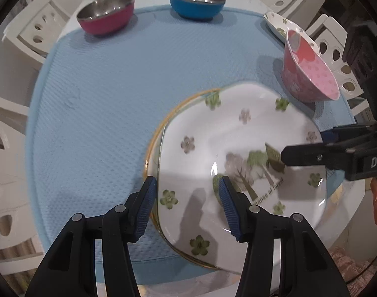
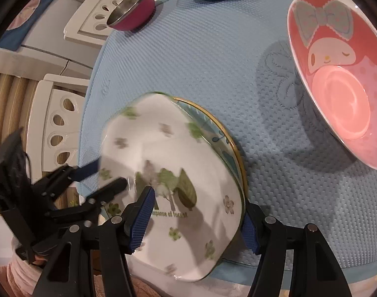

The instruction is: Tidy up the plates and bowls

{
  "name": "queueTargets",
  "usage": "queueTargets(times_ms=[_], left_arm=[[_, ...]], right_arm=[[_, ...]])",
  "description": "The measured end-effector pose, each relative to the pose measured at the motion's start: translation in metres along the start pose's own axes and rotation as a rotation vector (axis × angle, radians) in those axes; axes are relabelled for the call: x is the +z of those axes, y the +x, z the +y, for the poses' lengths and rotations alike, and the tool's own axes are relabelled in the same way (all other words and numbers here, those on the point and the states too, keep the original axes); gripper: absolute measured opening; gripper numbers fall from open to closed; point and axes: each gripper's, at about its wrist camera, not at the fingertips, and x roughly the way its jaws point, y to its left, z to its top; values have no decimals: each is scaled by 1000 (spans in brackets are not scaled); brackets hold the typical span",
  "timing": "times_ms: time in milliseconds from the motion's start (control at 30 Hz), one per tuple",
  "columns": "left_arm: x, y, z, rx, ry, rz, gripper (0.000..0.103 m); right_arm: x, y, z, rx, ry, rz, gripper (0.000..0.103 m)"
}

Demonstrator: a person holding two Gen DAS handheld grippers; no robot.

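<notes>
The white counter (image 1: 257, 2) carries a light blue textured mat (image 1: 109, 94) that covers most of it. On the mat's near edge lies the biggest dish, a white square plate printed with green flowers and trees (image 1: 238, 133), resting on a gold-rimmed round plate (image 2: 229, 146) whose rim shows beside it; the square plate looks blurred and a little tilted, so I judge it is being set or shifted on the round one. Near the mat's right edge stands a pink cartoon bowl (image 2: 342, 74), upright and apart from the plates. At the far edge sit a blue steel-lined bowl (image 1: 197, 1) and a magenta steel-lined bowl (image 1: 105, 13), well apart from each other. Another flowered plate (image 1: 277, 24) lies at the far right corner, partly hidden.

The left hand-held gripper (image 1: 186, 209) hangs over the square plate's left rim, jaws about half apart, one on either side of that rim; whether the pads press on it I cannot tell. The right hand-held gripper (image 2: 201, 219) straddles the plates' opposite rim, likewise half apart, contact unclear.

The step in hand appears to be stacking plates. Next calls for settling the square plate squarely, freeing both grippers, then fetching the far-corner plate or nesting the bowls.
</notes>
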Motion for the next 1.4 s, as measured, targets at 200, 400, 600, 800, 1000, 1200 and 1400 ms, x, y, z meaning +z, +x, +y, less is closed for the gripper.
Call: queueTargets(times_ms=[200, 400, 600, 800, 1000, 1200, 1400], left_arm=[[1, 5, -2, 12, -13, 22, 49], [3, 3, -1, 12, -41, 12, 49], [5, 3, 0, 26, -70, 16, 49], [11, 1, 4, 35, -122, 32, 50], [23, -9, 8, 48, -203, 38, 56], [52, -23, 2, 60, -231, 34, 56], [98, -28, -18, 24, -237, 17, 59]], right_arm=[[1, -2, 4, -31, -10, 13, 62], [5, -4, 10, -38, -17, 10, 62], [10, -6, 11, -45, -32, 9, 62], [15, -11, 17, -54, -74, 5, 62], [19, -25, 23, -35, -145, -11, 62], [25, -59, 20, 47, -182, -42, 63], [42, -108, -11, 86, -159, -102, 63]])
